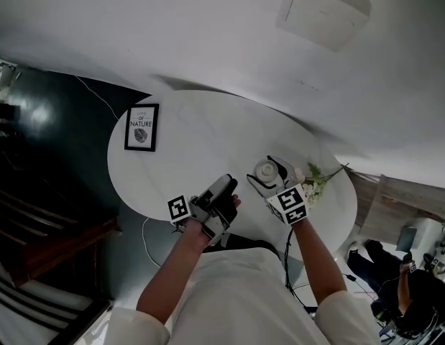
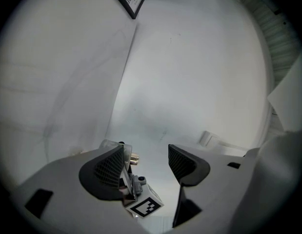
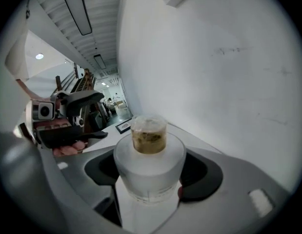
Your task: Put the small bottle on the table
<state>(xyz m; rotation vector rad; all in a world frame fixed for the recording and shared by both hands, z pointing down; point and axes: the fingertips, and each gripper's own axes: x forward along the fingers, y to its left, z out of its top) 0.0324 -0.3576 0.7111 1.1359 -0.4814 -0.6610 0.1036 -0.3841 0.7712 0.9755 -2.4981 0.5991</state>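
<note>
The right gripper (image 3: 150, 172) pinches the small bottle (image 3: 149, 152) over the white table (image 1: 208, 139) while the left gripper (image 2: 146, 161) has its jaws spread and empty, so the next move is probably lowering the bottle upright and then releasing it.

I have the bottle (image 3: 150, 152) clamped between the two dark jaws of the right gripper (image 3: 151, 167), which press on its sides. It is small and squat, with a frosted, cloudy-white round body and a narrower clear cap with something amber-brown showing inside. From the head camera I look down on its round top, so it stands about upright above the white round worktop (image 1: 208, 139), toward the near edge. I cannot tell whether its base touches the worktop.
</note>
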